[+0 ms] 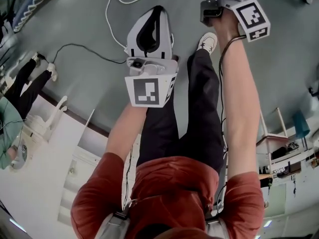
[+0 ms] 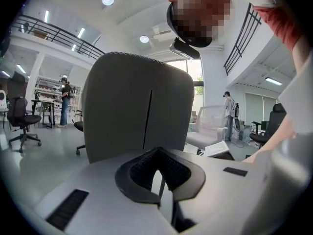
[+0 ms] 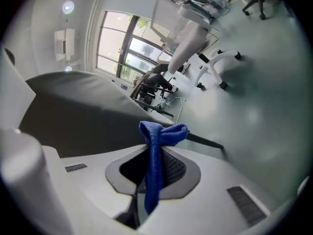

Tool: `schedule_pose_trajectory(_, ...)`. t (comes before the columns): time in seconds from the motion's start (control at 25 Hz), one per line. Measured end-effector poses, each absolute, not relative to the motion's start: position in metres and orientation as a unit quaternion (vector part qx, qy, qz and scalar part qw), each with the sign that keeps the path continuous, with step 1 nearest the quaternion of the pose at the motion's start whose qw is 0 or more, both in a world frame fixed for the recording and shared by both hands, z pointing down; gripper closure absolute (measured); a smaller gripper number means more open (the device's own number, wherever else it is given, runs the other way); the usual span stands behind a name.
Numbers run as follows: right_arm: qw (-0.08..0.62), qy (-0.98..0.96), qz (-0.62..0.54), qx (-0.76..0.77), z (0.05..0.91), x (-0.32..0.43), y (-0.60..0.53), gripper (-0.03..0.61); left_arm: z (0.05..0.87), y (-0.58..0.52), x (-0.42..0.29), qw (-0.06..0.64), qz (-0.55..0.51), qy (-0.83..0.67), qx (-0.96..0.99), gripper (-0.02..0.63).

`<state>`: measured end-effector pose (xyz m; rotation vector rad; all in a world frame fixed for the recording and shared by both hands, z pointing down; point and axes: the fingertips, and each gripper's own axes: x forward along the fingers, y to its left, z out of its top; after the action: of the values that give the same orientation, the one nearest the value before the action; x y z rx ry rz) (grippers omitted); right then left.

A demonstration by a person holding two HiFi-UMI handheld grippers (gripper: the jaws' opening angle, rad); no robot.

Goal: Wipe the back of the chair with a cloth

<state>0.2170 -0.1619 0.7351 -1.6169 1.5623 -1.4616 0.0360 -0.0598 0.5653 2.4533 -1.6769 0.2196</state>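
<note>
Landmark: right gripper (image 1: 219, 0), top of the head view, held out on a bare arm.
Right gripper state: closed, with the cloth (image 3: 155, 155) pinched in it.
Cloth: blue. In the right gripper view one strip runs down into the dark slot of the mount, and a folded end sticks up above the slot and tips to the right.
Left gripper (image 1: 152, 19): to the left of the right gripper and lower in the head view, well apart from it.
Left gripper fingers (image 2: 117, 111): pressed together along a thin straight seam, nothing between them.
Shoe (image 1: 207, 41): white, just below and left of the right gripper, on the grey floor (image 1: 75, 14).
Cable (image 1: 112, 14): white, on the floor, left of the right gripper and beyond the left gripper.
Chair (image 2: 22, 121): black office chair, seen only in the left gripper view, far back at the left edge. Its place relative to the right gripper cannot be told.
</note>
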Motion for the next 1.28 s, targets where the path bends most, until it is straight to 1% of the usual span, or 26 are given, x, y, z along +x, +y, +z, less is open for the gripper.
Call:
schedule_pose_trajectory(0.08, 0.232, 0.561, -0.535, -0.587, 0.74, 0.22, -0.172, 0.522, 0.567, -0.051, 0.037, 0.084, 0.076, -0.558, 0.822, 0.6)
schedule_pose_trajectory(0.24, 0.212, 0.564, -0.538, -0.589, 0.739, 0.219, -0.174, 0.522, 0.574, -0.031, 0.044, 0.104, 0.085, -0.552, 0.823, 0.6)
schedule_pose_trajectory(0.52, 0.252, 0.565, -0.539, -0.572, 0.714, 0.206, -0.175, 0.522, 0.571, -0.031, 0.046, 0.109, 0.096, -0.53, 0.835, 0.6)
schedule_pose_trajectory(0.76, 0.286, 0.575, -0.53, -0.554, 0.657, 0.174, -0.161, 0.522, 0.53, -0.018, 0.011, 0.108, 0.078, -0.538, 0.833, 0.6)
schedule_pose_trajectory(0.96, 0.298, 0.581, -0.519, -0.552, 0.611, 0.173, -0.149, 0.522, 0.506, -0.007, 0.005, 0.102, 0.081, -0.535, 0.835, 0.6)
schedule_pose_trajectory(1.28, 0.281, 0.593, -0.506, -0.559, 0.52, 0.178, -0.122, 0.522, 0.442, -0.007, 0.004, 0.081, 0.079, -0.531, 0.84, 0.6)
